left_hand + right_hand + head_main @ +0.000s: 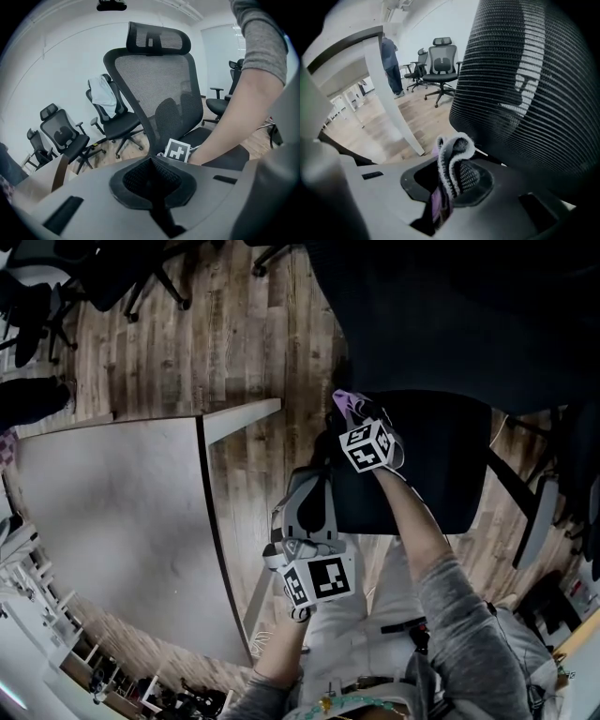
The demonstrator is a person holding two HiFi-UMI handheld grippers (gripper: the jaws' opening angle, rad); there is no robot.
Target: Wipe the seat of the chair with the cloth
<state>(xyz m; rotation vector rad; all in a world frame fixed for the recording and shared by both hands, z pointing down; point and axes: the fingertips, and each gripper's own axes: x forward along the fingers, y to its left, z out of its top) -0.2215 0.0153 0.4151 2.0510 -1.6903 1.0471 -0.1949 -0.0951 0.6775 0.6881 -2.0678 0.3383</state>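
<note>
The black chair seat (427, 460) lies under my right arm in the head view. At the seat's far left corner my right gripper (347, 409) is shut on a grey and purple cloth (341, 401). In the right gripper view the folded cloth (454, 147) sticks up between the jaws of that gripper (451, 174), just in front of the mesh backrest (525, 84). My left gripper (314, 486) hangs beside the seat's left edge. Seen from its own camera, the left gripper (151, 161) is shut with nothing in it and faces the backrest (159, 93) and seat (225, 157).
A white table (112, 521) stands left of the chair, its leg (389, 103) close by. Other office chairs (112, 122) stand further back on the wooden floor (253, 343). A person (390, 65) stands in the distance.
</note>
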